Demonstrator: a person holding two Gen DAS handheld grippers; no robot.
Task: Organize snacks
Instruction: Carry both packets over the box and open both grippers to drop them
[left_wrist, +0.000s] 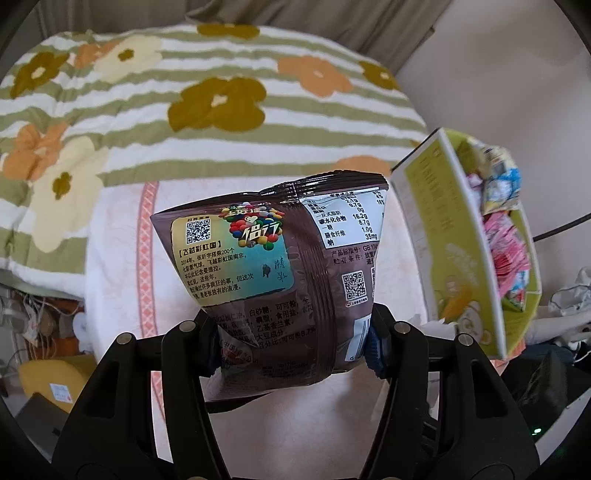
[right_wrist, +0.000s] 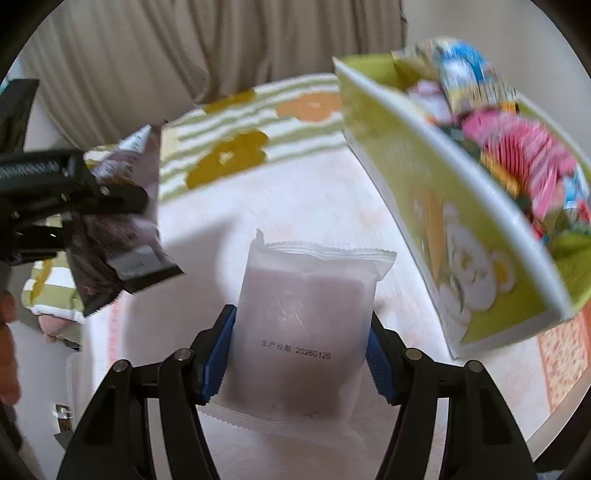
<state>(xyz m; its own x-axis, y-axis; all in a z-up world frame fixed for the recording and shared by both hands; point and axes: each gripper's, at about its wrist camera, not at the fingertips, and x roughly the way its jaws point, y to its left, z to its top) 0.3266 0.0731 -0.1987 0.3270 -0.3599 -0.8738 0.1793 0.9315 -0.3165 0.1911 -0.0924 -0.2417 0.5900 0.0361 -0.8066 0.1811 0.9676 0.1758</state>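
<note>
While each packet is pinched low so it hangs clear, left gripper (left_wrist: 291, 354) grips the brown bag (left_wrist: 273, 258) and right gripper (right_wrist: 301, 354) the white pouch (right_wrist: 306, 314), probably bound for the box (right_wrist: 443, 221).

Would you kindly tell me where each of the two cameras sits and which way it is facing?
Left wrist: on the left tongs, looking down along them at the brown printed snack packet they clamp; only the black fingers show.
Right wrist: on the right tongs, looking down at the frosted white pouch they grip; the left tongs and a hand show at left.
Shared: the brown packet, the yellow-green cardboard snack box and the flowered striped blanket.
</note>
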